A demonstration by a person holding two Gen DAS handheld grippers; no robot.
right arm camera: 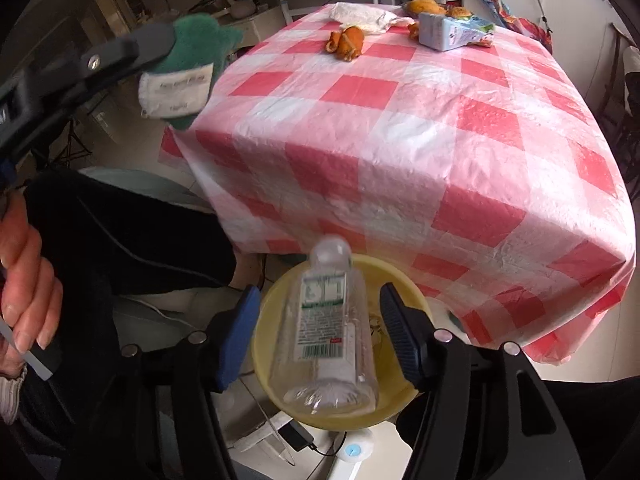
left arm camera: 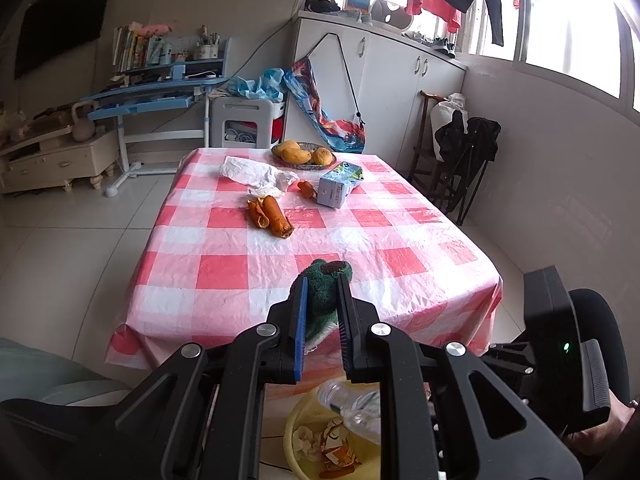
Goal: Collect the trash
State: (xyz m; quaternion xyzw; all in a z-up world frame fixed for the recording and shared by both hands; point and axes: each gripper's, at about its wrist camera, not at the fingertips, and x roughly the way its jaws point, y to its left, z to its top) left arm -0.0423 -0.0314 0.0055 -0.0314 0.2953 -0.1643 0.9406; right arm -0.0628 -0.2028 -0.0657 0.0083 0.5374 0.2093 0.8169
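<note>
Green scrubber (left arm camera: 322, 300) clamped in left fingers (left arm camera: 298, 320) — right fingers (right arm camera: 400, 332) wide, bottle (right arm camera: 326, 328) loose between.

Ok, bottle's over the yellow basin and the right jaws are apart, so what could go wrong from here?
The plastic bottle lies between the right gripper pads, clear of both, its cap end past the basin rim; it may tip out or roll onto the floor.

The left gripper is shut on a green cloth, so it cannot help catch anything.

Orange peel, a carton and crumpled plastic remain far across the table.
</note>
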